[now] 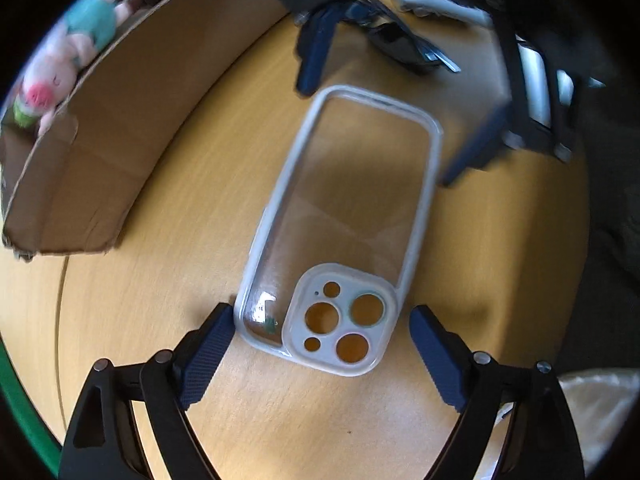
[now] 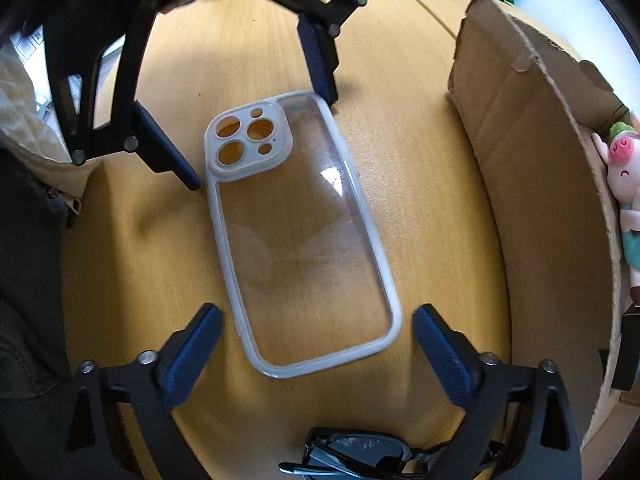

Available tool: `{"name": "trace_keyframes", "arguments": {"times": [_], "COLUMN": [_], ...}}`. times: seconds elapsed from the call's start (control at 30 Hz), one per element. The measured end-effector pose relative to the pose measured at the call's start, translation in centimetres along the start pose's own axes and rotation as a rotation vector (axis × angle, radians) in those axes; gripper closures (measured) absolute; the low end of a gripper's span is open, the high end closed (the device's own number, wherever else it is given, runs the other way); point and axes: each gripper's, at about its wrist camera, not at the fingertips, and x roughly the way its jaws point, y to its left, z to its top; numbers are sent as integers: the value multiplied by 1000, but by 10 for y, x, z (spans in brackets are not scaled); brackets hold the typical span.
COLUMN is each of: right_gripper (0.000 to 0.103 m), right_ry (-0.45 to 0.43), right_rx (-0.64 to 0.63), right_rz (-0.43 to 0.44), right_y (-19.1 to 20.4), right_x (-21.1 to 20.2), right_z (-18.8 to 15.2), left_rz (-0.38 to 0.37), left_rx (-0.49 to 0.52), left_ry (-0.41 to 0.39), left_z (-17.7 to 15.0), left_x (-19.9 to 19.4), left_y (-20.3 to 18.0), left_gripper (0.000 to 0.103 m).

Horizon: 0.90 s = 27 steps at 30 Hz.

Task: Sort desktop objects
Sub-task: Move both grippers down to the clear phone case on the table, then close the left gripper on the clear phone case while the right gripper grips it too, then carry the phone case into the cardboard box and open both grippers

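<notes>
A: Left gripper (image 1: 322,322)?
B: Jaws wide, straddling the camera end of the clear phone case (image 1: 344,216); one ribbed blue pad at its rim.
A: Right gripper (image 2: 318,322)?
B: Wide, astride the plain end, empty.
A: Surroundings?
B: Case flat on the wooden desk (image 2: 420,184). Cardboard box (image 2: 532,184) beside it, plush pig (image 2: 624,176) inside. Sunglasses (image 2: 360,452) near.
</notes>
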Motion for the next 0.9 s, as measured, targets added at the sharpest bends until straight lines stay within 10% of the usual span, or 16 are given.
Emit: {"name": "trace_keyframes", "arguments": {"times": [0.37,0.9], "right_gripper": [18,18], "right_ry": [-29,-173], "right_rx": [2,89], "right_rz": [-27,-288], "right_y": [-1,-91], "right_x": [-35,-154], "right_z": [-6,3], "left_rz": [16,318], "left_rx": [35,254], "left_ry": [-33,-194], "left_z": [6,86], "left_x": [-27,-142], "left_y": [23,71], "left_gripper": [22,22]}}
